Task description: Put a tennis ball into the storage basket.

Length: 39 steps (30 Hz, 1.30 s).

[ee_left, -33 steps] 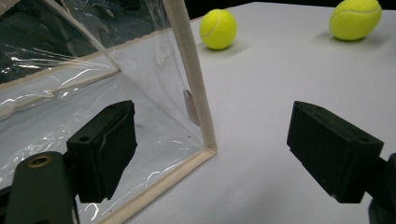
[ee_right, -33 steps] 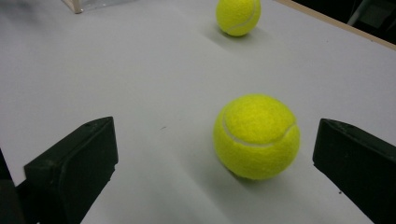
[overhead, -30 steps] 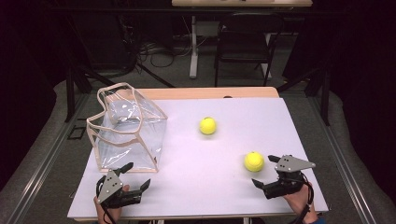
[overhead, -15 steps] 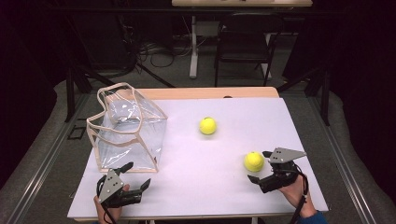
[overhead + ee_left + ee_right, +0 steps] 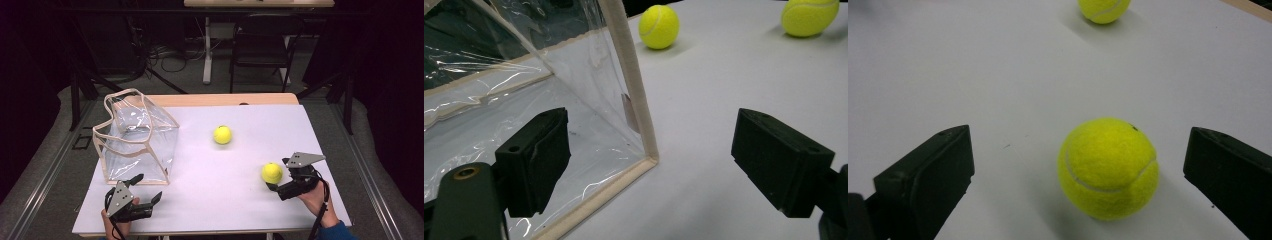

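One table (image 5: 310,125) with a white top stands in a dark room, and everything else is placed here by its distance from the one clear plastic bag (image 5: 137,142) on it. The bag is the largest object on the table: see-through, boxy, edged in beige trim, standing upright with its mouth open at the top. No writing or brand can be read on it.

Two hand-held grippers are in use. The left gripper (image 5: 145,192) sits just in front of the bag's near bottom edge, jaws spread wide and holding nothing; in the left gripper view the bag's trimmed corner (image 5: 644,145) stands between its two black jaws. The right gripper (image 5: 274,181) is well away from the bag, toward the table's right near corner, held in a hand (image 5: 316,199). Its jaws are also wide apart and grip nothing.

There are two tennis balls, both bright yellow-green and fuzzy with a pale curved seam. The nearer tennis ball (image 5: 272,173) rests on the table far to the right of the bag, between the right gripper's open jaws, touching neither as far as the right gripper view shows (image 5: 1108,167). The farther tennis ball (image 5: 222,135) lies nearer the bag, off its right side. No lettering is legible on either.
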Each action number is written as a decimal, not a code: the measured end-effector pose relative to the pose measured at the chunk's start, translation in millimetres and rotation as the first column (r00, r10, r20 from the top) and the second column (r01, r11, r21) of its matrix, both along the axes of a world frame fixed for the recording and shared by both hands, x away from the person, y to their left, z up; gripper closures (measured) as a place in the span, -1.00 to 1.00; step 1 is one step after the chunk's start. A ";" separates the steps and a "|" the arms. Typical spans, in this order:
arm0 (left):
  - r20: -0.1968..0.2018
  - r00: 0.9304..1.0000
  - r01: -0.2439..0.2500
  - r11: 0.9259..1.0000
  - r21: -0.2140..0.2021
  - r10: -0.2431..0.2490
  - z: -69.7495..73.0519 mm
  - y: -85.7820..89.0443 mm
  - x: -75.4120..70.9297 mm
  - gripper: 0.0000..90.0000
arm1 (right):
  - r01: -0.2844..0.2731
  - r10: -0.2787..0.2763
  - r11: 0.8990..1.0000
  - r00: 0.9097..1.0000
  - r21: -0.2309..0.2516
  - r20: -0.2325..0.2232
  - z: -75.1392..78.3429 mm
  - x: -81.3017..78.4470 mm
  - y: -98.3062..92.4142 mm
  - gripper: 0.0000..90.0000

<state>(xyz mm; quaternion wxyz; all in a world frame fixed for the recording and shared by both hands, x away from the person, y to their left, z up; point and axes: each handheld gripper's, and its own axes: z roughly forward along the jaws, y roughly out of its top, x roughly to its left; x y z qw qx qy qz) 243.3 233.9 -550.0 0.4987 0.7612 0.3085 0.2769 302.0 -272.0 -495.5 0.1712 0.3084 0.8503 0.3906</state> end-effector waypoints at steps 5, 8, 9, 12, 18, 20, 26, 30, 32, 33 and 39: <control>0.002 1.000 0.003 1.000 0.005 -0.003 0.2 -0.5 -0.8 -0.64 | 0.014 -0.014 1.000 1.000 -0.023 -0.018 -1.0 7.9 0.1 -1.00; 0.001 1.000 0.006 1.000 0.008 -0.006 0.0 -0.7 0.4 -0.64 | 0.016 -0.017 0.999 0.999 -0.039 -0.029 -1.4 11.9 1.3 -1.00; 0.002 1.000 0.005 1.000 0.005 -0.005 -0.1 -0.9 0.5 -0.64 | 0.019 -0.021 0.999 0.999 -0.042 -0.034 -1.8 13.5 1.9 -1.00; -0.001 1.000 0.006 1.000 0.009 -0.006 -0.3 -1.0 0.6 -0.64 | 0.022 -0.024 0.998 0.998 -0.054 -0.050 -4.6 19.1 5.2 -1.00; 0.000 1.000 0.011 1.000 0.006 -0.011 -0.1 -1.2 0.4 -0.64 | 0.018 -0.027 0.995 0.996 -0.096 -0.085 -11.6 28.6 14.3 -1.00; 0.001 1.000 0.012 1.000 0.008 -0.012 -0.2 -1.3 0.6 -0.64 | 0.015 -0.025 0.995 0.995 -0.101 -0.098 -12.9 31.5 15.9 -1.00; -0.004 1.000 0.010 1.000 0.003 -0.010 -0.5 -0.5 1.0 -0.64 | 0.022 -0.037 0.993 0.992 -0.117 -0.122 -15.3 40.1 17.3 -1.00; -0.001 1.000 0.012 1.000 0.011 -0.012 0.1 -1.1 0.3 -0.64 | 0.032 -0.053 0.991 0.985 -0.127 -0.164 -24.3 48.7 17.0 -1.00; 0.000 1.000 0.015 1.000 0.011 -0.014 -0.1 -1.1 0.6 -0.64 | 0.039 -0.064 0.988 0.984 -0.149 -0.167 -28.0 50.4 17.5 -1.00; -0.001 1.000 0.013 1.000 0.009 -0.013 -0.1 -0.9 0.5 -0.64 | 0.039 -0.066 0.987 0.983 -0.154 -0.174 -29.7 51.2 17.7 -1.00; -0.004 1.000 0.009 1.000 0.008 -0.009 -0.3 -0.3 0.4 -0.64 | 0.040 -0.075 0.985 0.976 -0.169 -0.204 -38.2 54.8 20.1 -1.00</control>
